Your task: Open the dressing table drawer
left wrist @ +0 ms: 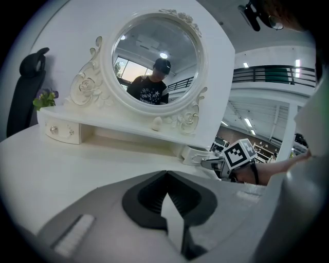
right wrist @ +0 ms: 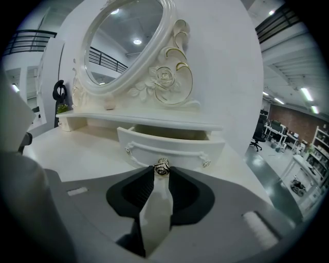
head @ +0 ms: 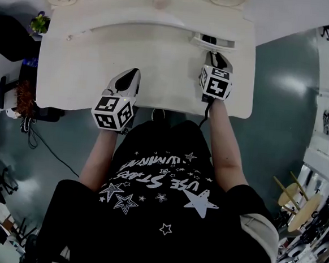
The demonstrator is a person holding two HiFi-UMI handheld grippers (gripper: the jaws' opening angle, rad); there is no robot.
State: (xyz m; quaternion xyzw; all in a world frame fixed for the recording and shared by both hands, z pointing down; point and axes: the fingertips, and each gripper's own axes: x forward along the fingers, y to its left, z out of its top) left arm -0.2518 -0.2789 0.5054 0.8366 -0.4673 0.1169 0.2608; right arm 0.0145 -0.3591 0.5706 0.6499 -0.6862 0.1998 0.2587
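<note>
Your right gripper [right wrist: 162, 173] has its jaws pressed together on the knob [right wrist: 162, 165] in the middle of the drawer [right wrist: 177, 150]. The drawer stands a little out from under the shelf [right wrist: 154, 123], at the right rear of the table [head: 89, 77]. Its front lies across the jaws, so I judge the pull must go straight back toward you. Your left gripper [left wrist: 165, 173] is well apart to the left, jaws together and empty.

glossy white-painted dressing table [head: 89, 77], shiny metal knob [right wrist: 162, 167] on smooth white drawer [right wrist: 175, 148], matt grey plastic jaws
</note>
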